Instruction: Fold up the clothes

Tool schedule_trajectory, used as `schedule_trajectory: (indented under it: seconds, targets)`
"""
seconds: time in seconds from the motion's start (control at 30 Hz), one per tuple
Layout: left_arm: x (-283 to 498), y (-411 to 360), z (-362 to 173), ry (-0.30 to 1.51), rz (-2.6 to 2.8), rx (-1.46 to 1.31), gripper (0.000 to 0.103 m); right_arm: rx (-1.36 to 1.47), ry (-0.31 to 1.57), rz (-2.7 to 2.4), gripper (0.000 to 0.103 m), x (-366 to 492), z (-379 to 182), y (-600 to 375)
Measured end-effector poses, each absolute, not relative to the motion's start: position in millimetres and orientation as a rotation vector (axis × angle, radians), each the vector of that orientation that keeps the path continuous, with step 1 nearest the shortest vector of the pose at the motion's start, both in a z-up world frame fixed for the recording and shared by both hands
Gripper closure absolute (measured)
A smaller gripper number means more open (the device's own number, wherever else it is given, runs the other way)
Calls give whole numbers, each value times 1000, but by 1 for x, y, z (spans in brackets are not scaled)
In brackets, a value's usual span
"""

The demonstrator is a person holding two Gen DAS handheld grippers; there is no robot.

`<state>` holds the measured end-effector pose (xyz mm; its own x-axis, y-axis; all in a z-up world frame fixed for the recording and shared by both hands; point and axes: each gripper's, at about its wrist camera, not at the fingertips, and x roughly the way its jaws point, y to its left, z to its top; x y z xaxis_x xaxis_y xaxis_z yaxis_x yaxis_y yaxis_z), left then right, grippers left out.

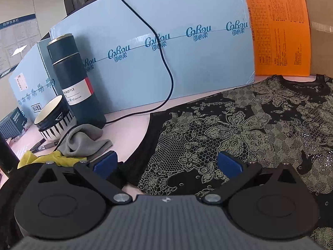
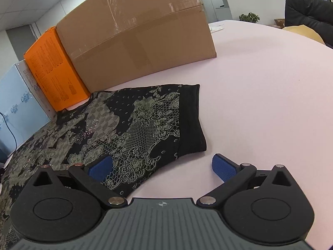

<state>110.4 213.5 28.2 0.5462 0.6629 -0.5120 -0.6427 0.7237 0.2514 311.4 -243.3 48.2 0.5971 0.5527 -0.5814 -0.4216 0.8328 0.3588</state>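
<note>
Lying spread across the pale surface [image 2: 260, 87], the black lace-patterned top [image 1: 239, 129] shows no body fold yet; only its sleeve [image 2: 187, 120] looks laid flat, so nearly all folding seems left. At lower centre of the left view, the left gripper [image 1: 167, 163] has fingers wide apart and empty, straddling the garment's left edge. In the right view, the right gripper [image 2: 163, 167] is equally spread, holding nothing, straddling the hem.

Blue carton [image 1: 166, 48] carried a repeated "CoRou" logo with Chinese characters underneath. Dark flask [image 1: 77, 79] label read "BOTTLE" and "12 hours cold". Orange box [image 1: 278, 29] had dense print, too small to read.
</note>
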Motion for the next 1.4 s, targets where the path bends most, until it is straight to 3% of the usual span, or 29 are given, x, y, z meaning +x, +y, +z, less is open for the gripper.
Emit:
schedule_trajectory:
  seconds: [0.33,0.63,0.9,1.4]
  targets:
    - [120,233,24,658,757,-12,0,228,713,624,0,328,44,-246]
    - [57,304,12,470,488,-563,0,528,680,713,0,339,32,-282]
    - [24,317,15,399,336,-710,0,505,666,709,0,337,34,-277]
    - [43,304,-16,507,333,-899,9,525,652,729,0,334,30,-282]
